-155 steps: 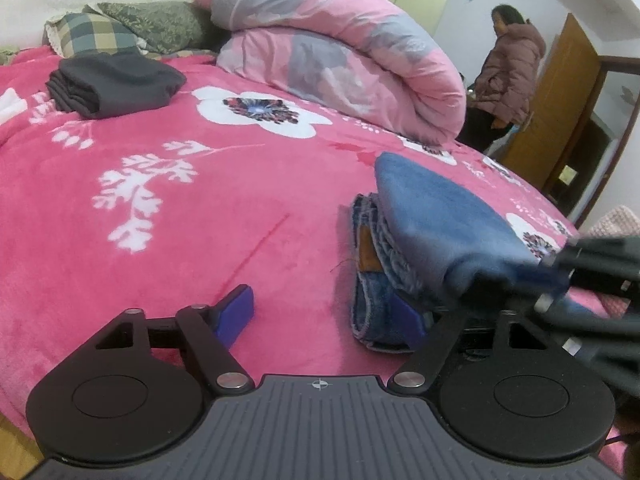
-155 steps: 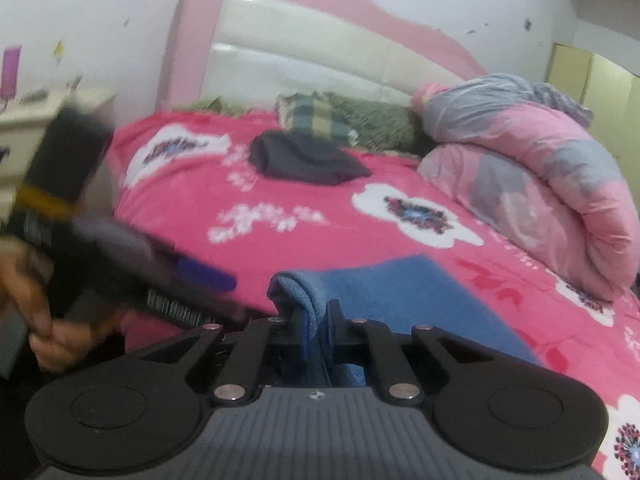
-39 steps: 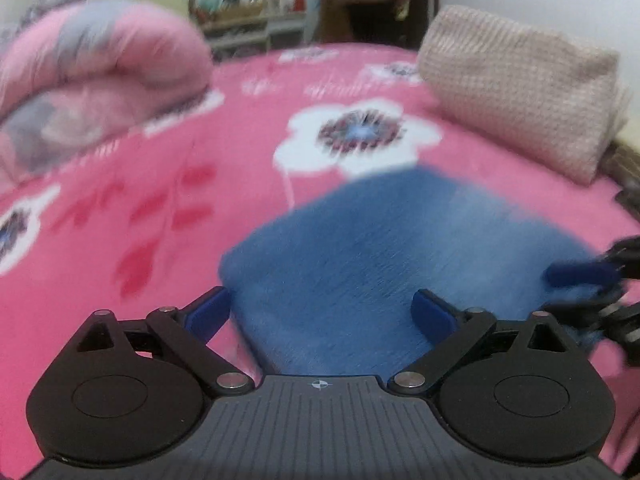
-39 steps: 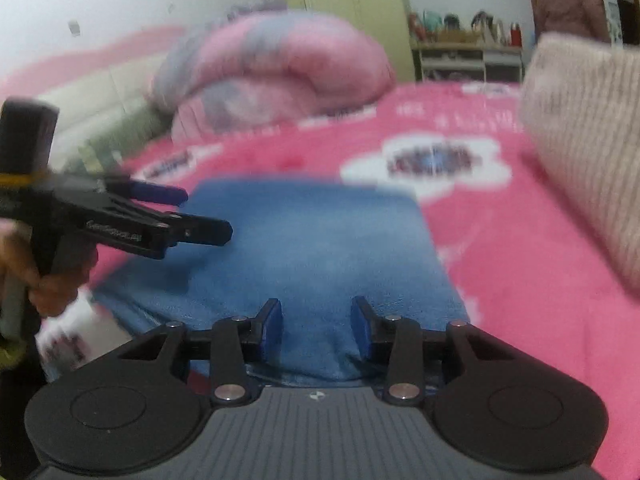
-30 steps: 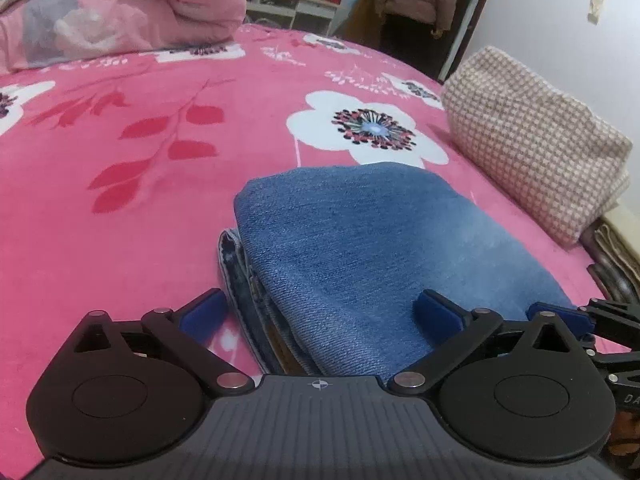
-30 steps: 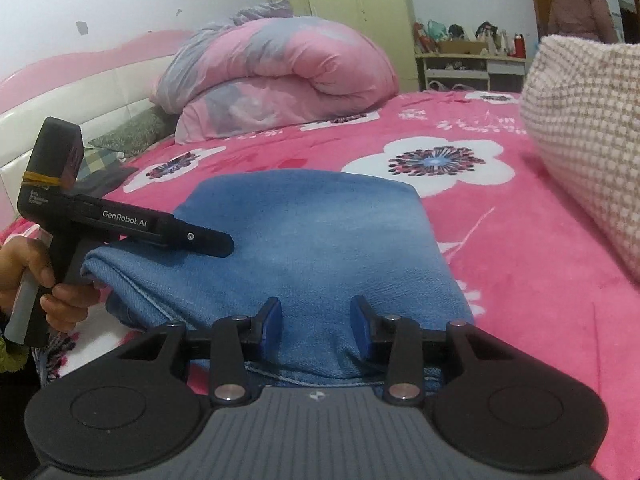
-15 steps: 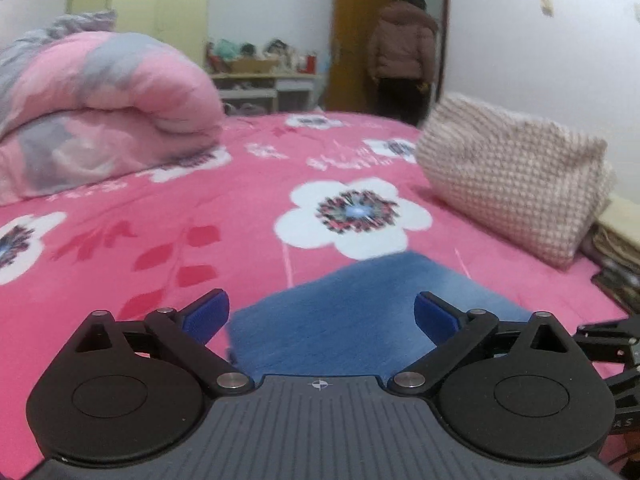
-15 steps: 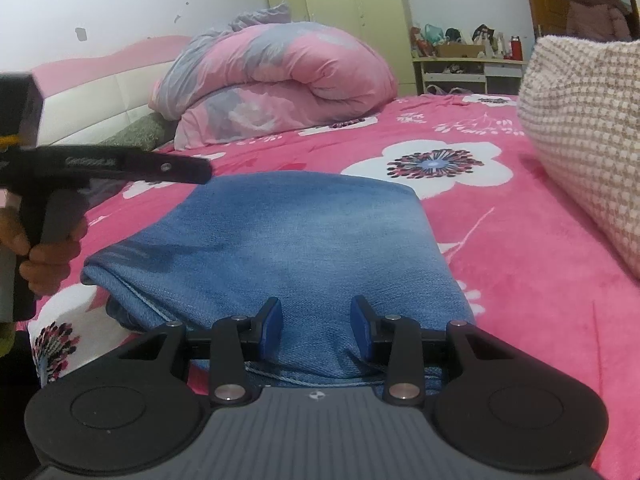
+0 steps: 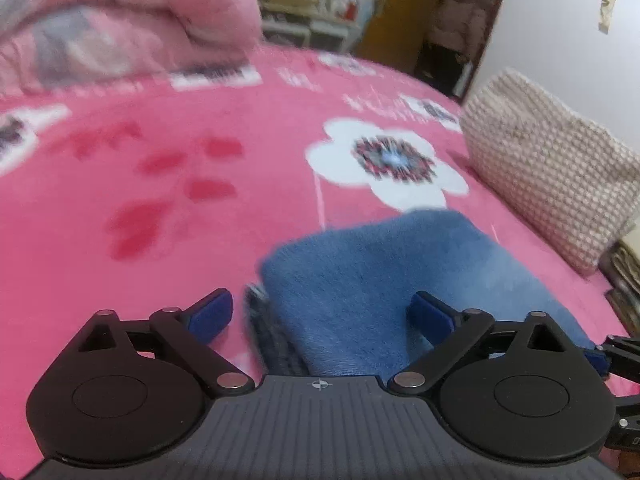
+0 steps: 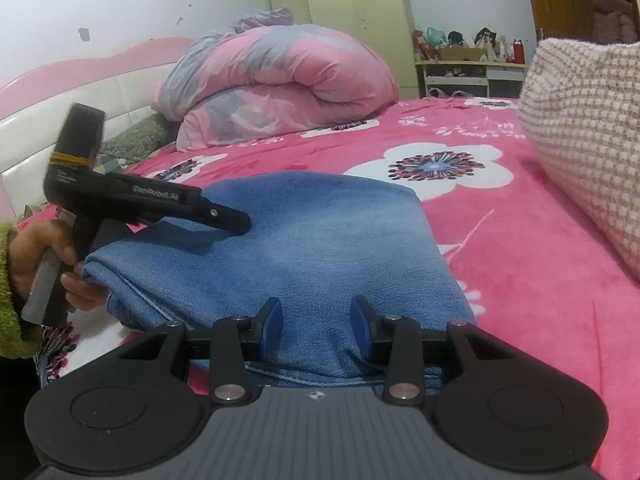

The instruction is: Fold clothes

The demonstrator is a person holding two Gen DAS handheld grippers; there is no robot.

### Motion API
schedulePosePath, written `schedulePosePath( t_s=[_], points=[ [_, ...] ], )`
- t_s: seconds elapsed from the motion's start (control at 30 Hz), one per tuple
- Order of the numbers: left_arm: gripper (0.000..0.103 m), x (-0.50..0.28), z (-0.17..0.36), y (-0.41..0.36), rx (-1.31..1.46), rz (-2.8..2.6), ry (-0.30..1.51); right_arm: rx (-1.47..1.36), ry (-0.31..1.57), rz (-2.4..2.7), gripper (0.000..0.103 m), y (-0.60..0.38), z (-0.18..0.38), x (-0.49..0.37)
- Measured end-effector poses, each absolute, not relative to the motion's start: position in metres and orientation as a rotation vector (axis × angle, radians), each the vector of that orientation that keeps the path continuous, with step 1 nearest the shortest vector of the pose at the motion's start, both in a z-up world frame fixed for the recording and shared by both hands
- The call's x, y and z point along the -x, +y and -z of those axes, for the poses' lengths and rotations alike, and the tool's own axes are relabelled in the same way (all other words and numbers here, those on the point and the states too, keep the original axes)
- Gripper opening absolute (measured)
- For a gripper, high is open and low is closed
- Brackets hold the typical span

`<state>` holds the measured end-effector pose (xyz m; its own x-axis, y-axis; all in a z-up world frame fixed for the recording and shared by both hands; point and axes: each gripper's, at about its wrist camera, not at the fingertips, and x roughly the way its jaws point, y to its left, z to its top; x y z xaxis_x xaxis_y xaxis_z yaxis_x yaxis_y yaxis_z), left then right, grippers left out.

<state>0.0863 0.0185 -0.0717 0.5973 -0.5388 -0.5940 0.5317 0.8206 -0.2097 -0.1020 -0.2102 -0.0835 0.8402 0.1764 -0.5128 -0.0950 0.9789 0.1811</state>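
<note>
One folded jeans [image 10: 320, 248] lies at 6 o'clock, bare bedspread [image 9: 160, 200] beyond; left gripper [image 9: 320, 314] gapes wide, right gripper [image 10: 316, 326] pinches the near edge.

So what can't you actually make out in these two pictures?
- Jeans: near edge hidden behind the right claw body, right view; whether its pads pinch the denim is unclear.
- Left view: all motion-blurred.
- Person in the doorway: small and blurred, left view.
- Shelf items: too small, right view.
</note>
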Motion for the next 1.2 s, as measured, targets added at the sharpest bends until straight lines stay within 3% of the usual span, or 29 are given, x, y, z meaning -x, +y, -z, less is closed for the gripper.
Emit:
schedulePosePath(
  t_s=[0.23, 0.33, 0.47, 0.57, 0.87, 1.07, 1.13, 1.2],
  points=[
    [0.097, -0.033, 0.024, 0.052, -0.037, 0.609, 0.505, -0.182, 0.482, -0.265, 0.043, -0.209, 0.050, 0.111],
    [0.098, -0.014, 0.028, 0.045, -0.114, 0.642, 0.497, -0.095, 0.437, -0.320, 0.043, -0.181, 0.038, 0.115],
    [0.098, -0.005, 0.062, 0.021, -0.281, 0.590, 0.565, 0.006, 0.536, -0.336, 0.043, -0.141, 0.072, 0.101],
    [0.098, 0.000, 0.059, 0.028, -0.236, 0.560, 0.548, 0.043, 0.502, -0.316, 0.044, -0.136, 0.066, 0.114],
    [0.098, 0.041, 0.024, -0.004, -0.237, 0.709, 0.448, -0.200, 0.449, -0.228, 0.044, -0.216, 0.059, 0.197],
    [0.097, 0.079, 0.043, -0.079, -0.509, 0.901, 0.385, -0.210, 0.462, -0.055, 0.023, -0.253, 0.070, 0.200],
    [0.092, 0.086, 0.056, -0.099, -0.608, 0.908, 0.373, -0.215, 0.466, -0.034, 0.018, -0.261, 0.073, 0.199],
    [0.077, 0.084, 0.065, -0.110, -0.657, 0.904, 0.394, -0.225, 0.466, -0.034, 0.015, -0.266, 0.077, 0.196]
  ],
)
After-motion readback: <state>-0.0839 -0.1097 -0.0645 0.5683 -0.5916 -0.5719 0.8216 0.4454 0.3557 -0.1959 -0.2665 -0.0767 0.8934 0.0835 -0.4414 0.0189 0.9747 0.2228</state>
